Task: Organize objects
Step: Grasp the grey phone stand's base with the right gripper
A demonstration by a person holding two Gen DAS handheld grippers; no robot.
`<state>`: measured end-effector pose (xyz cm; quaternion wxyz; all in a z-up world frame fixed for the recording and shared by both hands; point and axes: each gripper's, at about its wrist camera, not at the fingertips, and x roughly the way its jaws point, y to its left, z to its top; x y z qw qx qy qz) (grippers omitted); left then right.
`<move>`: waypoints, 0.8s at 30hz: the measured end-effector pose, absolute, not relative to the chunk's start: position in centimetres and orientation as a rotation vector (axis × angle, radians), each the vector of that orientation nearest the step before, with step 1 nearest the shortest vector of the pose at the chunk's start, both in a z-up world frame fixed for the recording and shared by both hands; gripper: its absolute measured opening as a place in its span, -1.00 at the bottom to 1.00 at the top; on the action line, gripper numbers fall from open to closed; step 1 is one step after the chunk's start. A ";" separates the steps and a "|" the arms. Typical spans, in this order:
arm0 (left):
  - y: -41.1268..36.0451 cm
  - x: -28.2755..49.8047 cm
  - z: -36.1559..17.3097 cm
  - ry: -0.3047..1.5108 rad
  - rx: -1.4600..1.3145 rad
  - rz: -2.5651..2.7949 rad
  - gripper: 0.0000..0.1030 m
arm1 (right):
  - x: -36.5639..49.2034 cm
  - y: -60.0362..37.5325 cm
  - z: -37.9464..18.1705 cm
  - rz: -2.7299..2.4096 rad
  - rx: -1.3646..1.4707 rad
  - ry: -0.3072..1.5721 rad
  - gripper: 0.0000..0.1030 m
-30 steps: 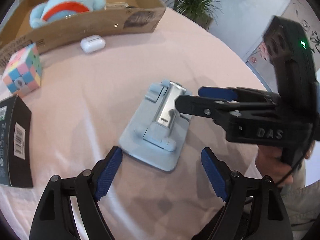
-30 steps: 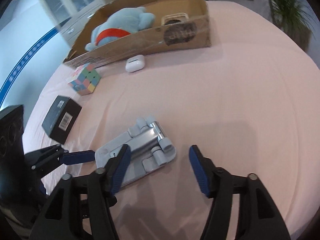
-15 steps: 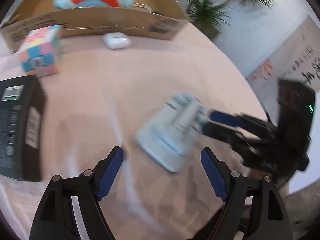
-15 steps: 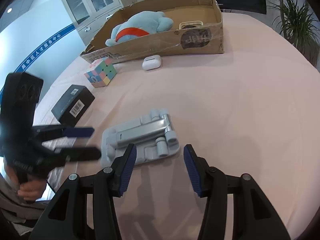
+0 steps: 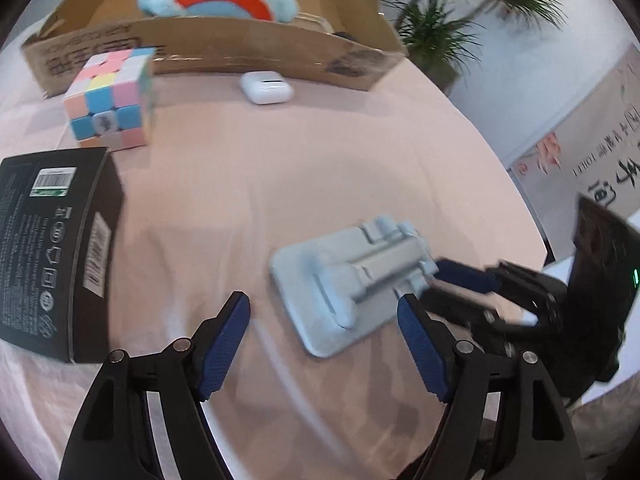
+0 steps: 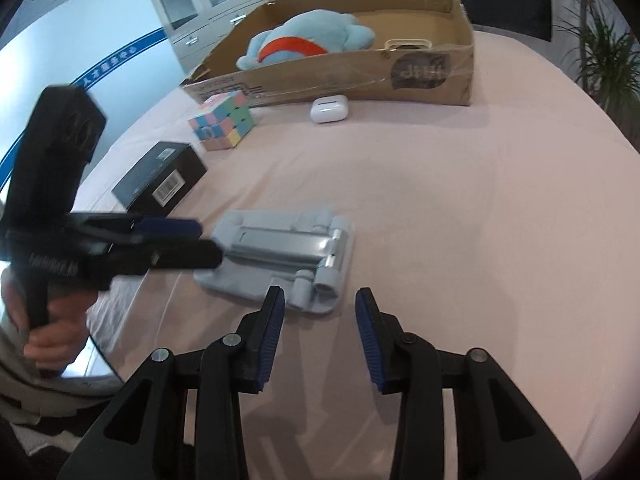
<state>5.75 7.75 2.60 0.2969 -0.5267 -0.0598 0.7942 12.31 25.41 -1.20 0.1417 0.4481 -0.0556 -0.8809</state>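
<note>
Nearest to the right gripper point(image 6: 320, 334), just ahead of its fingertips, lies the light blue folded phone stand point(image 6: 280, 254) flat on the pink tablecloth point(image 6: 460, 220). The jaws of this gripper stand apart with nothing between them, and they point at the hinge end of the stand, so I judge that it is getting ready to take the stand there. The left gripper point(image 5: 324, 340) comes from the opposite side; its jaws are also wide apart and hold nothing, and the stand point(image 5: 352, 280) lies just beyond and between its two tips. In the right wrist view the left gripper point(image 6: 176, 240) reaches to the far end of the stand, and whether it touches that end I cannot tell because of blur. Probably one tool will steady the flat stand while the other lifts it, since such a thin plate is hard to pinch from the cloth. Farther away, to the left of the right gripper, the black box point(image 6: 160, 182) lies on its side, and behind it stands the pastel cube point(image 6: 222, 126). The white earbud case point(image 6: 329, 109) waits just in front of the cardboard box point(image 6: 360, 76). Inside that box the blue plush toy point(image 6: 308, 42) already rests, which suggests the box is the place where all the loose things should go.
</note>
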 end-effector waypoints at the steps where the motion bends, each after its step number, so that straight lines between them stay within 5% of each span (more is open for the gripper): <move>1: 7.8 6.2 2.8 -0.159 -1.386 2.107 0.47 | 12.1 25.7 -1.2 -2.536 1.294 -0.194 -0.32; 8: 7.8 5.7 2.7 -0.196 -1.422 2.147 0.42 | 11.1 26.3 -1.7 -2.522 1.299 -0.272 -0.32; 13: 8.1 6.7 2.9 -0.117 -1.411 2.170 -0.21 | 11.3 25.4 -1.7 -2.534 1.289 -0.211 -0.44; 24: 6.3 6.0 2.8 -0.276 -1.392 2.161 -0.23 | 11.5 24.7 -1.5 -2.576 1.282 -0.126 -0.44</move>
